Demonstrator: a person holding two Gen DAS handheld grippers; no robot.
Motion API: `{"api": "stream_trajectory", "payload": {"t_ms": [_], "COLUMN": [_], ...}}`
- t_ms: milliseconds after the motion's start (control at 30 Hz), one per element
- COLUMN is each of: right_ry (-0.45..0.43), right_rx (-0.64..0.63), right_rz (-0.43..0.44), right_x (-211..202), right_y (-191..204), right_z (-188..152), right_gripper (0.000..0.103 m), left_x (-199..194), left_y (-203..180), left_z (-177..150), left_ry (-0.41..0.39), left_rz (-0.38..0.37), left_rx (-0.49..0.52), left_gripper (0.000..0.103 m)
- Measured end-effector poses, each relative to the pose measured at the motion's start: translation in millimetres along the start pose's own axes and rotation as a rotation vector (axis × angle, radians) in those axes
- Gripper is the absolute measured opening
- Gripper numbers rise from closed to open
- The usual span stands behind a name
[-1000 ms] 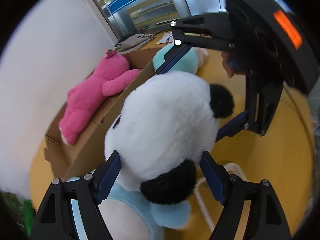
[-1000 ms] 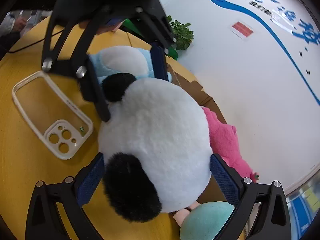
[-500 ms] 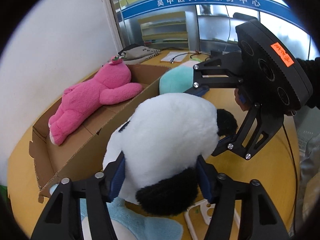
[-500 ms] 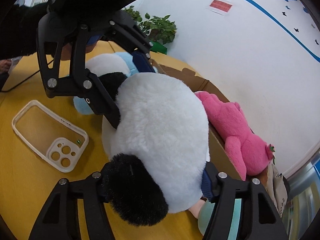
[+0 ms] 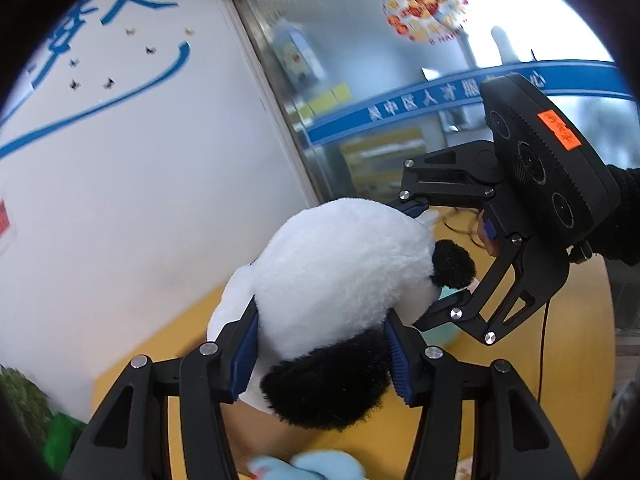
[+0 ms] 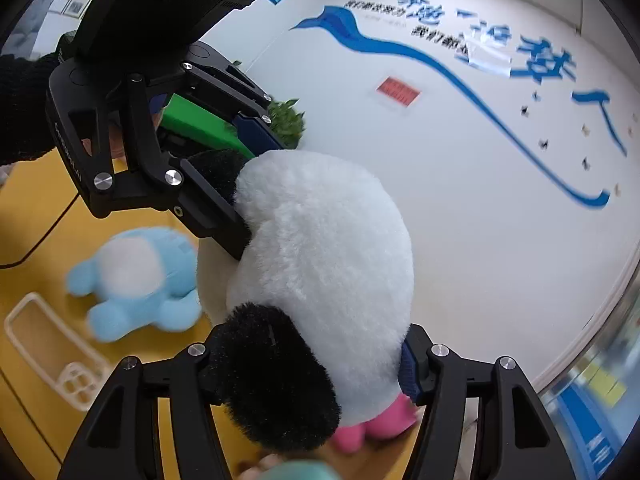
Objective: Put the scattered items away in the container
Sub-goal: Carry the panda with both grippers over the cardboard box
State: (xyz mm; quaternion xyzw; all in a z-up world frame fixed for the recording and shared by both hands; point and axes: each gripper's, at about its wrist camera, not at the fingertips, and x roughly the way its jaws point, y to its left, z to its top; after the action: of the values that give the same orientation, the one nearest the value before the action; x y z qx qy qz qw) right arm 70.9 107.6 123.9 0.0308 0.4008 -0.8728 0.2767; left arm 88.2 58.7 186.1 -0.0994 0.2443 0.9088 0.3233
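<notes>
Above the yellow tabletop, the fluffy black-and-white panda plush toy is held aloft, clenched from opposite sides by the left gripper and right gripper, whose fingers have just been closing on it, so the carry step is judged in hand, and the next move calls for lowering it into the container, unseen here.

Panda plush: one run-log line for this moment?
object: panda plush | left tool: shut on it | right tool: shut on it | state: held off yellow table | blue plush: on table
</notes>
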Motion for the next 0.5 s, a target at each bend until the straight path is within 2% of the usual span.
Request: {"api": "stream_trajectory", "payload": {"t_ms": [100, 200, 367, 500], "right_ry": [-0.064, -0.1, -0.063, -0.017], "right_rx": [-0.038, -0.013, 0.036, 0.099], "right_rz": [-0.054, -0.082, -0.058, -0.005], "right_x": [25, 60, 126, 171], "right_y": [-28, -36, -15, -2], "right_z": [18, 28, 15, -5], "right_gripper": [0.066, 0.066, 0.066, 0.066], "left_x": [3, 19, 66, 97], "left_y": [34, 66, 96, 115], "left_z": [15, 13, -34, -74], "left_ry": [-0.038, -0.037, 0.06, 0.117], "left_rz": [0.063, 0.086, 0.087, 0.055], "left_rx": [0.011, -0.023, -0.114, -0.241], "left_gripper": [0.054, 0.054, 0.054, 0.05]}}
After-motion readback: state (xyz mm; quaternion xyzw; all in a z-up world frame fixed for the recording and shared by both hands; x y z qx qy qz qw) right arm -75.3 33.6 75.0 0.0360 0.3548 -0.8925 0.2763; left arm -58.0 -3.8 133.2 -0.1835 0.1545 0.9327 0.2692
